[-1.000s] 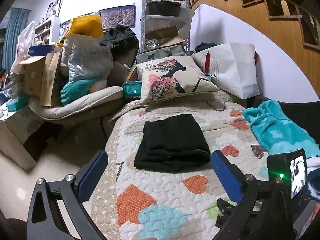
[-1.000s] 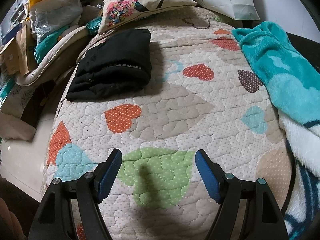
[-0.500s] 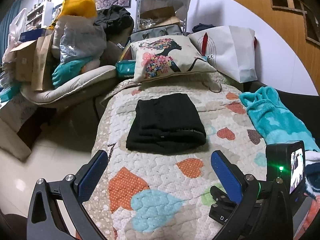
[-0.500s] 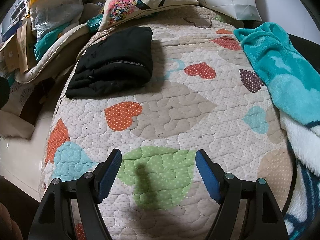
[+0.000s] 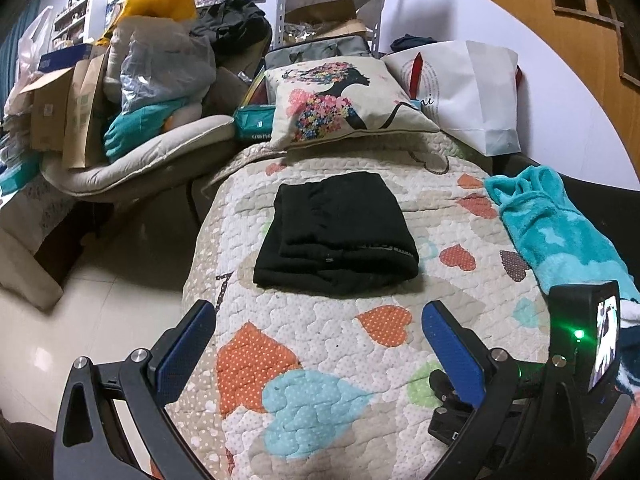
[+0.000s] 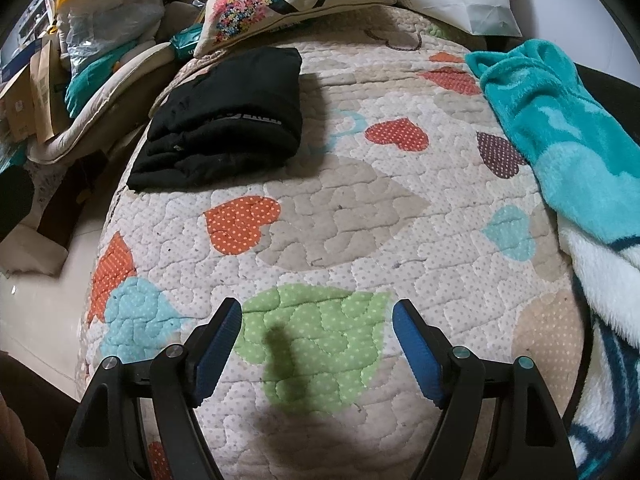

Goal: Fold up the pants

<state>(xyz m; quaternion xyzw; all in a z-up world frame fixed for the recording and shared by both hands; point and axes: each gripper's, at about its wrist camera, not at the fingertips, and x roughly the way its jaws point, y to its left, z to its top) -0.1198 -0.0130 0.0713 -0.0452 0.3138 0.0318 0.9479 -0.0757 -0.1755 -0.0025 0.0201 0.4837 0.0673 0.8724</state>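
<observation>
The black pants (image 5: 336,236) lie folded into a neat rectangle on the heart-patterned quilt (image 5: 320,360), near its far left side; they also show in the right wrist view (image 6: 224,120). My left gripper (image 5: 320,320) is open and empty, held above the quilt a short way in front of the pants. My right gripper (image 6: 316,316) is open and empty over a green heart patch, farther from the pants and to their right. The right gripper's body with its small screen (image 5: 600,344) shows at the left view's right edge.
A floral pillow (image 5: 344,100) and a white paper bag (image 5: 472,88) stand behind the pants. A teal fleece blanket (image 6: 560,128) lies along the quilt's right side. Piled bags, boxes and a cushion (image 5: 120,92) crowd the left. Tiled floor (image 5: 80,300) lies past the quilt's left edge.
The left gripper's view has tilted and drawn back a little, so the pants sit higher in it. The right gripper has barely moved. Both stay open; the pants have not moved.
</observation>
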